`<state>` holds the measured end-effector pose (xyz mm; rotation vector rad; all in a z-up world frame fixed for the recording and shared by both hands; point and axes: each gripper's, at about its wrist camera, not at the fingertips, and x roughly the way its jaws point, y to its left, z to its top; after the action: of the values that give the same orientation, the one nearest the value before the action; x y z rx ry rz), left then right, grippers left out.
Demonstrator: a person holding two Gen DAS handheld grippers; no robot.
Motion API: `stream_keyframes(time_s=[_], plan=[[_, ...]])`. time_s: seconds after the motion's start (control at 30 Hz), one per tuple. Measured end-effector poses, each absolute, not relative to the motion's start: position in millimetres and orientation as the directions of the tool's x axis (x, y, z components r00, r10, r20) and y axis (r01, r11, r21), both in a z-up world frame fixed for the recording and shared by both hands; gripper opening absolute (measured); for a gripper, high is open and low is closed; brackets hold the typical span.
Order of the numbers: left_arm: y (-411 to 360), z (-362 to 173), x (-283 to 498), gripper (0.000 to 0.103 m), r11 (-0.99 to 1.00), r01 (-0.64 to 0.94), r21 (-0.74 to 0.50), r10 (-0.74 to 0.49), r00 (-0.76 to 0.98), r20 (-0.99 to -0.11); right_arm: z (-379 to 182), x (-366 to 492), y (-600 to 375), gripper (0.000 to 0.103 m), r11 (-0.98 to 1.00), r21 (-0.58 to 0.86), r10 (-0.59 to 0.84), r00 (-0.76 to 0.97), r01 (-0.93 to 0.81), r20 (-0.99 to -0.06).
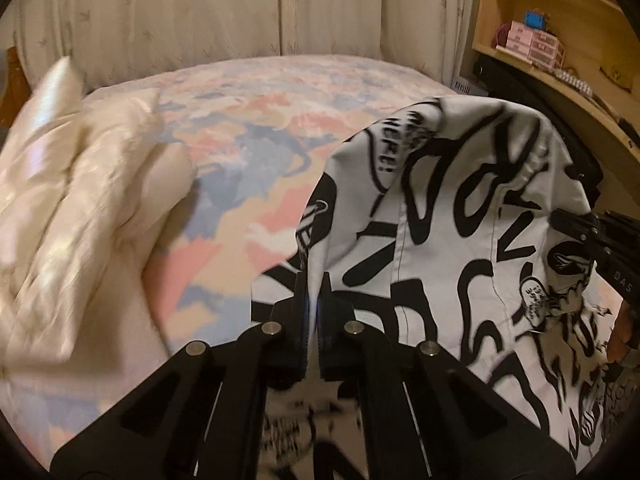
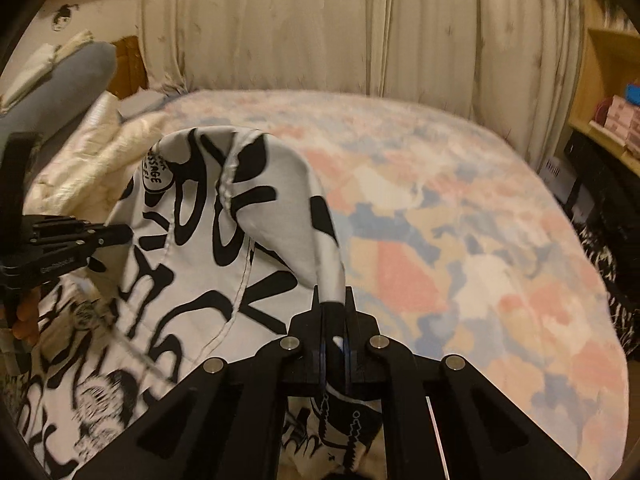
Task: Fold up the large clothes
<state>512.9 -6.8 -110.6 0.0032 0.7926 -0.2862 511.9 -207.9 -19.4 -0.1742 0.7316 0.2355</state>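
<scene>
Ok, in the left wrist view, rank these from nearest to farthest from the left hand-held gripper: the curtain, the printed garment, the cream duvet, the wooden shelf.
1. Printed garment: clamped in the left hand-held gripper.
2. Cream duvet: bunched on the bed, left.
3. Wooden shelf at upper right and curtain behind the bed: too close to call.

Black left gripper (image 1: 312, 300) clamped tight on a fold of white cotton garment printed with bold black lettering (image 1: 460, 208), cloth lifted and draped in an arch over bed with pastel pink, blue and peach patchwork cover (image 1: 240, 152). Cream rumpled quilt (image 1: 80, 184) heaped at left. Black right gripper (image 1: 592, 236) at right edge against the garment. Pale wooden shelf unit (image 1: 540, 20) beyond.
</scene>
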Motion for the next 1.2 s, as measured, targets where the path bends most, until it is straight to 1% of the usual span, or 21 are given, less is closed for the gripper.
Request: stream_keyframes(time_s=[0.17, 0.33, 0.5, 0.63, 0.7, 0.8, 0.83, 0.87, 0.9, 0.93, 1.0, 1.03, 1.1, 1.17, 1.2], plan=[[11.9, -99.0, 444.0, 0.001, 0.961, 0.241, -0.137, -0.27, 0.708, -0.652, -5.1, 432.3, -210.7, 0.003, 0.95, -0.118, 0.159, 0.77, -0.291, -0.618], [29.5, -94.9, 369.5, 0.001, 0.951, 0.257, -0.173, -0.307, 0.711, -0.633, -5.1, 345.3, -214.9, 0.002, 0.938, -0.144, 0.168, 0.777, -0.315, -0.607], [37.7, -105.2, 294.2, 0.001, 0.933, 0.317, -0.169, -0.347, 0.673, -0.654, -14.3, 272.1, -223.7, 0.002, 0.947, -0.113, 0.16, 0.745, -0.301, -0.648], [47.4, -117.3, 242.7, 0.001, 0.921, 0.328, -0.208, -0.377, 0.623, -0.685, -29.1, 232.1, -230.5, 0.002, 0.965, -0.091, 0.113, 0.703, -0.245, -0.702], [53.5, -122.7, 227.7, 0.001, 0.911, 0.331, -0.245, -0.404, 0.596, -0.694, -33.0, 213.1, -238.9, 0.003, 0.975, -0.029, 0.133, 0.678, -0.222, -0.723], [55.7, -123.7, 205.5, 0.003, 0.897, 0.356, -0.261, -0.429, 0.563, -0.707, -36.5, 193.1, -251.7, 0.008, 0.981, 0.061, 0.166, 0.64, -0.184, -0.75], [55.9, -122.8, 200.1, 0.007, 0.893, 0.365, -0.264, -0.436, 0.552, -0.711, -36.7, 186.3, -254.4, 0.015, 0.98, 0.09, 0.182, 0.628, -0.175, -0.757], [56.8, -120.3, 194.0, 0.011, 0.885, 0.374, -0.277, -0.45, 0.537, -0.714, -35.9, 181.7, -257.7, 0.027, 0.978, 0.122, 0.2, 0.618, -0.167, -0.761], [57.6, -116.9, 195.4, 0.025, 0.879, 0.379, -0.29, -0.463, 0.529, -0.711, -33.8, 175.8, -260.7, 0.034, 0.976, 0.153, 0.216, 0.616, -0.154, -0.758], [59.3, -112.5, 194.2, 0.048, 0.868, 0.383, -0.316, -0.485, 0.518, -0.705, -30.4, 169.5, -263.2, 0.048, 0.973, 0.184, 0.232, 0.62, -0.141, -0.749], [64.9, -100.6, 191.2, 0.066, 0.843, 0.383, -0.377, -0.534, 0.512, -0.673, -20.0, 162.8, -265.4, 0.063, 0.958, 0.253, 0.282, 0.625, -0.136, -0.728], [68.1, -93.2, 188.9, 0.067, 0.82, 0.393, -0.417, -0.571, 0.508, -0.645, -15.0, 160.1, -265.6, 0.065, 0.947, 0.29, 0.31, 0.625, -0.137, -0.716], [69.4, -80.9, 193.9, 0.068, 0.789, 0.404, -0.463, -0.614, 0.493, -0.616, -8.0, 159.9, -264.6, 0.07, 0.916, 0.374, 0.38, 0.609, -0.144, -0.696], [71.6, -70.7, 198.8, 0.07, 0.738, 0.407, -0.539, -0.675, 0.47, -0.569, -6.7, 158.0, -262.8, 0.083, 0.876, 0.462, 0.448, 0.585, -0.137, -0.676], [72.6, -66.8, 206.8, 0.073, 0.718, 0.403, -0.567, -0.695, 0.461, -0.552, -3.9, 161.9, -261.6, 0.085, 0.858, 0.496, 0.474, 0.576, -0.133, -0.666]])
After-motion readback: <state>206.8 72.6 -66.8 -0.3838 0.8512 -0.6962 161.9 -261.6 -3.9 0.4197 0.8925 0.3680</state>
